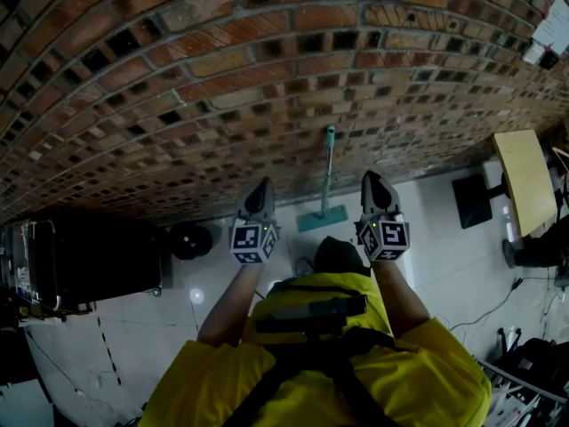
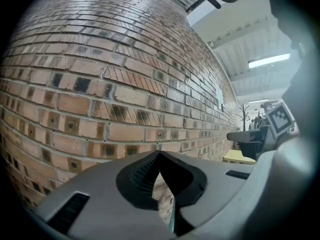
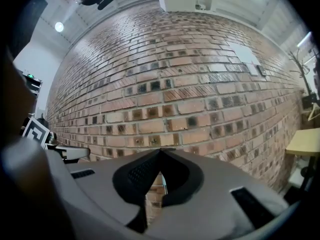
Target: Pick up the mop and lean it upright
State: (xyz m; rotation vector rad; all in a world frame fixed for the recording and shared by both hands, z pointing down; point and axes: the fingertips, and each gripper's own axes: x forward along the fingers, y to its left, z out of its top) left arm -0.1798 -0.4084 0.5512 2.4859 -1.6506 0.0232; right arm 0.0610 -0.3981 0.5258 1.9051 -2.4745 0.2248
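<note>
The brick wall fills most of what you face. The mop stands upright against it with its teal head flat on the pale tiled floor at the wall's foot, between your two tools and apart from both. Your left hand-held gripper and right hand-held gripper are both clenched on nothing, jaws pointing at the bricks. Black-and-white square markers show on their cubes, and a sheet of paper hangs on the wall far to your right, its print too small to read.
</note>
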